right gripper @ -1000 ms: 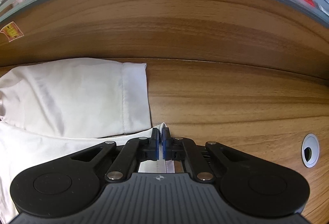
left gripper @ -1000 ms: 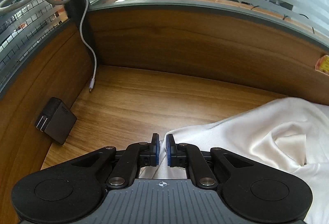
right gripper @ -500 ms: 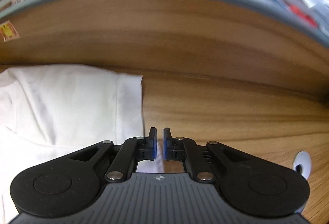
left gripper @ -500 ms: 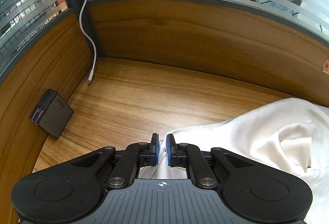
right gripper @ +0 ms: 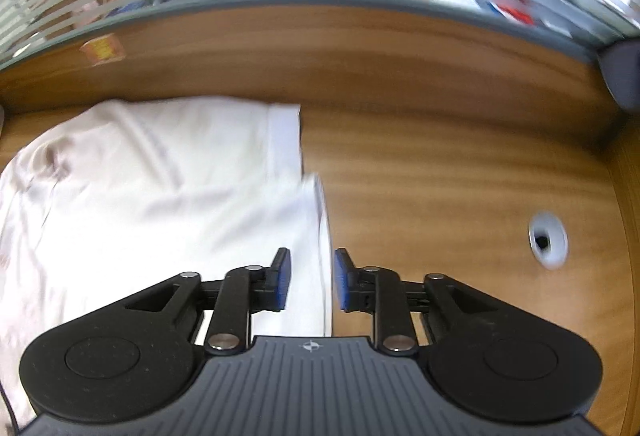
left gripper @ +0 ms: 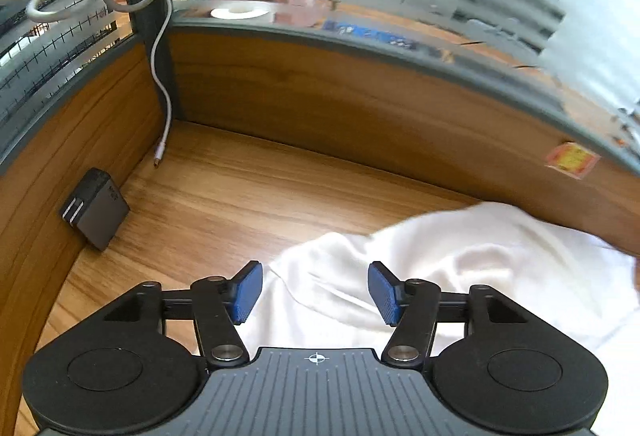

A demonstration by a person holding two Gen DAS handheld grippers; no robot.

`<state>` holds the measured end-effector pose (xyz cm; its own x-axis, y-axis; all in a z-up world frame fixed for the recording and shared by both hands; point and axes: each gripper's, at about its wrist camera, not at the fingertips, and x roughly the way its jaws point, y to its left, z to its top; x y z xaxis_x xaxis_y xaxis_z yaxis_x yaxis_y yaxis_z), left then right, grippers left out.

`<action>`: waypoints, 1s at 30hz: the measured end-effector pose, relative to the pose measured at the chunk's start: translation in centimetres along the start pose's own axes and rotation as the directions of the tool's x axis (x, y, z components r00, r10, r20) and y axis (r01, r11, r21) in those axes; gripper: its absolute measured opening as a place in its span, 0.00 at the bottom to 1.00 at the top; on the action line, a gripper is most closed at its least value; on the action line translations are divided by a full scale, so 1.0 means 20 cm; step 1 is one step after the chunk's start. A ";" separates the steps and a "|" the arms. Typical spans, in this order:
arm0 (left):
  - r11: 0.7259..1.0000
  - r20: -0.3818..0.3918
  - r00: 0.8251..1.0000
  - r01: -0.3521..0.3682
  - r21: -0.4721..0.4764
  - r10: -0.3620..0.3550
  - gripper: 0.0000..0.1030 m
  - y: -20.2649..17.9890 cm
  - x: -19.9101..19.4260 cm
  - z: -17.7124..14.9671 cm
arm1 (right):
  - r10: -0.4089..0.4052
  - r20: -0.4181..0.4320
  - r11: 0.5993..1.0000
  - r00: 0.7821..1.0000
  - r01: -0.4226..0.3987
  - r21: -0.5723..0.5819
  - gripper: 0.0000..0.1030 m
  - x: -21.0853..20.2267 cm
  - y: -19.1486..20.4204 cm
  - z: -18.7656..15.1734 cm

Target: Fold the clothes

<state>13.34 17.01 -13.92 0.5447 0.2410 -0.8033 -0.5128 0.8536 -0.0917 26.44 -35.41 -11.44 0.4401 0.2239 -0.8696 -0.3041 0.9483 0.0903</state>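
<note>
The white garment (right gripper: 152, 195) lies on the wooden worktop (right gripper: 440, 195), spread to the left in the right wrist view and reaching the far wooden partition (right gripper: 360, 55). In the left wrist view the same cloth (left gripper: 460, 268) sits near and to the right. It looks thin, soft and light, so it should slump and crease wherever it is lifted and may slide easily over the smooth wood. A hemmed band (right gripper: 286, 139) along its right edge looks like the firmest place to pinch; a corner or seam would hold better than the loose middle.

The left tongs (left gripper: 316, 290) are released and opening, cloth below the pads but not pressed. The right tongs (right gripper: 308, 282) are opening too, straddling the garment's right edge without gripping it.

No containers are in view. Outward lie a dark power adapter (left gripper: 96, 209) at the far left, a white cable (left gripper: 164, 107) hanging beside it, and a round cable grommet (right gripper: 547, 240) to the right.
</note>
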 end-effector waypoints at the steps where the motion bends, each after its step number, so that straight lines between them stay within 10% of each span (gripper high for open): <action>1: 1.000 -0.010 1.000 0.010 0.004 -0.010 0.62 -0.01 -0.02 -0.01 | 0.004 -0.003 1.000 1.000 -0.004 -0.001 0.28 -0.04 0.00 -0.07; 16: 0.980 -0.122 0.988 0.111 0.167 -0.091 0.66 -0.15 -0.27 -0.44 | -0.043 -0.043 0.999 0.998 0.043 0.002 0.39 -0.42 0.07 -1.09; 30: 0.960 -0.139 0.987 0.117 0.255 -0.083 0.68 -0.22 -0.41 -0.61 | -0.104 -0.071 0.994 0.992 0.101 -0.053 0.39 -0.36 0.12 -1.36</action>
<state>3.13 5.68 -14.12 0.4882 0.1026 -0.8667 -0.2593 0.9653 -0.0318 -0.46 -40.93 -18.26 0.4080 0.1072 -0.9067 -0.3024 0.9529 -0.0234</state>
